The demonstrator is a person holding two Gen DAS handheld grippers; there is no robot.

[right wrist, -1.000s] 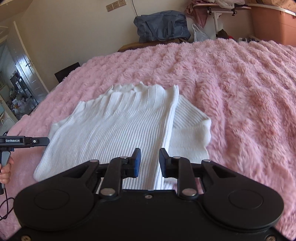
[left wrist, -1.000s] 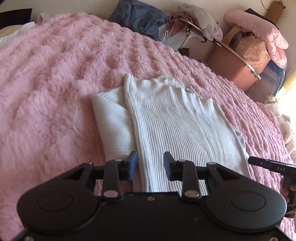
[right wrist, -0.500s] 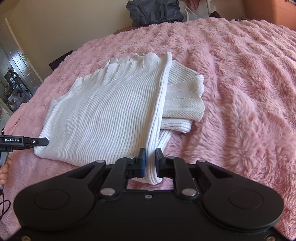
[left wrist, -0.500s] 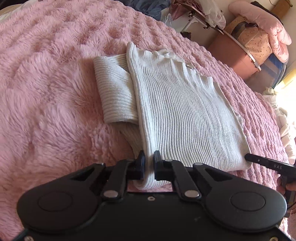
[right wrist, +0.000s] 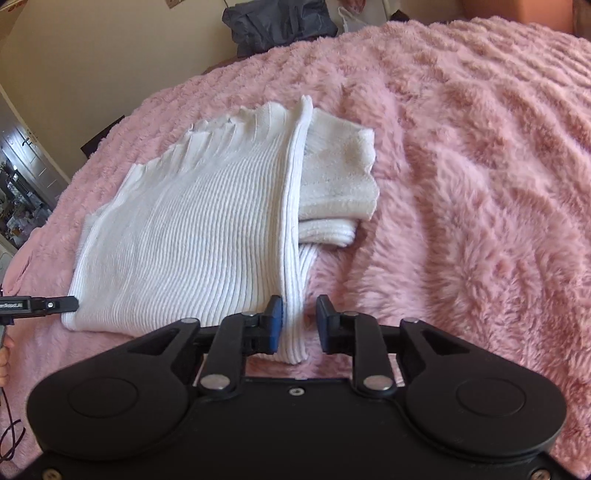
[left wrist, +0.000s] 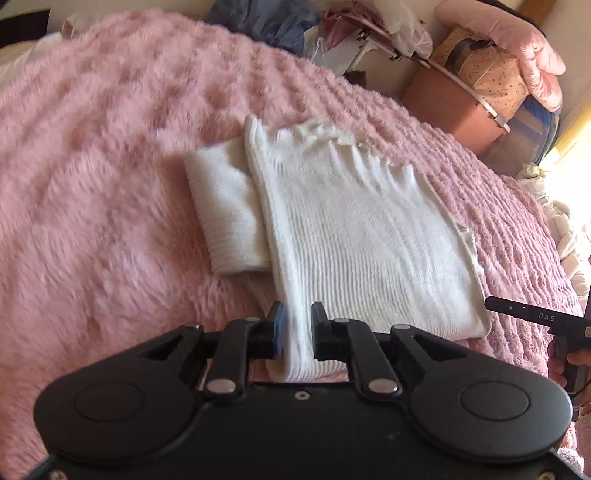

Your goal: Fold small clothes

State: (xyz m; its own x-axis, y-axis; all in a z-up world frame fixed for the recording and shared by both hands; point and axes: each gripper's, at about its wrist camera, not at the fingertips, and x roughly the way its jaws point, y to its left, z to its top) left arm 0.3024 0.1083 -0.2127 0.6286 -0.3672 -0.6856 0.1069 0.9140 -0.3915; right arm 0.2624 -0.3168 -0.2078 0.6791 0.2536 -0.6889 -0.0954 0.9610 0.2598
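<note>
A white ribbed knit top point(left wrist: 362, 236) lies folded on a pink fluffy blanket point(left wrist: 103, 206), one sleeve point(left wrist: 225, 206) sticking out at its left side. My left gripper point(left wrist: 297, 330) has its jaws parted a little, the top's near folded edge lying loosely between them. In the right wrist view the same top point(right wrist: 192, 229) lies with its sleeve point(right wrist: 336, 177) out to the right. My right gripper point(right wrist: 299, 326) is open, and the top's near edge sits against its left finger with a gap on the right.
Beyond the bed stand a brown storage box point(left wrist: 454, 110) with pink bedding point(left wrist: 517, 48) on it, a dark bag point(right wrist: 280, 22) by the wall, and a doorway point(right wrist: 22, 173) at the left. The other gripper's tip shows at each view's edge point(left wrist: 532, 317), point(right wrist: 40, 304).
Both grippers closed on the top's near edge half a second ago; now both have opened and the fabric lies loose between the jaws. The views have pulled back slightly.
</note>
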